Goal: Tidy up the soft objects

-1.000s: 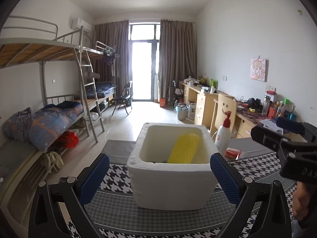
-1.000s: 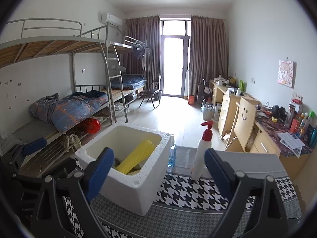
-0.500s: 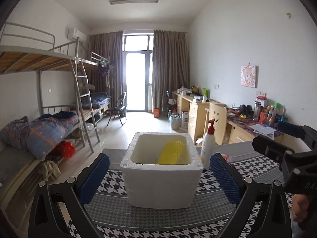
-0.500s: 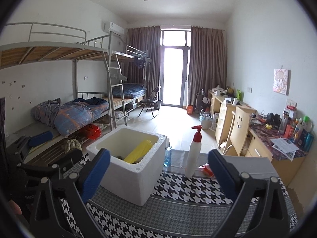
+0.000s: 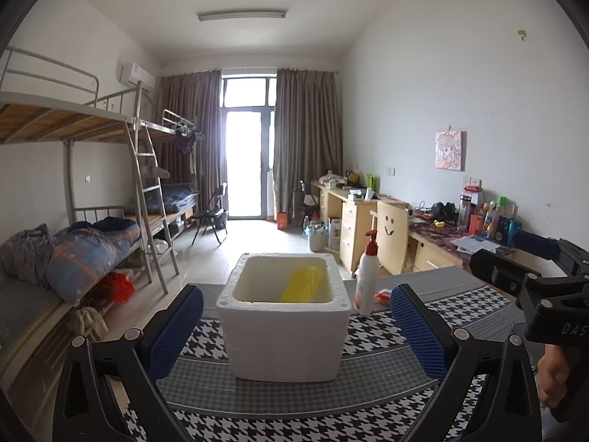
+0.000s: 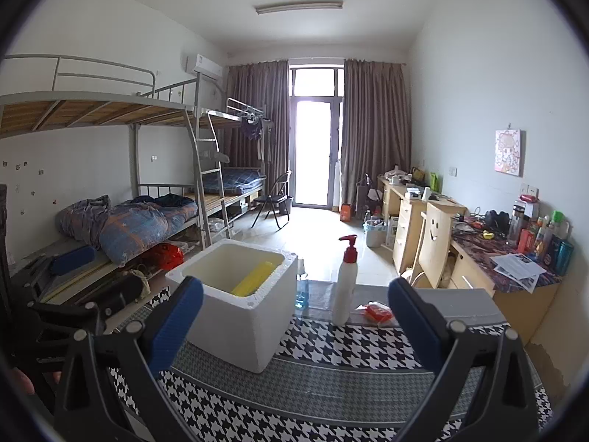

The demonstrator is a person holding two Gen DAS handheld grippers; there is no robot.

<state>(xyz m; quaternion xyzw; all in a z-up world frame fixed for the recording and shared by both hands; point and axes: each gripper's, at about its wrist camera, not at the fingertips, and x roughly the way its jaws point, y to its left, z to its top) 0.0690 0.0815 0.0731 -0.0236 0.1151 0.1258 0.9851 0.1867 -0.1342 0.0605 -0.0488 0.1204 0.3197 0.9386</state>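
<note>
Two empty grippers hung before a white foam box (image 5: 283, 335) on the houndstooth cloth (image 6: 368, 339).
The left gripper (image 5: 296, 331) and right gripper (image 6: 294, 328) both stood wide, jaws holding nothing; the right's had just been opening. A yellow ribbed soft roll (image 5: 303, 284) leaned inside the box. The pump bottle (image 6: 346, 283), just right of the box, looked top-heavy; a careless sweep past it could tip it over.

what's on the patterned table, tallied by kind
foam box: 1
yellow roll in the box: 1
pump bottle: 1
blue bottle behind the box: 1
red packet: 1
total: 5
</note>
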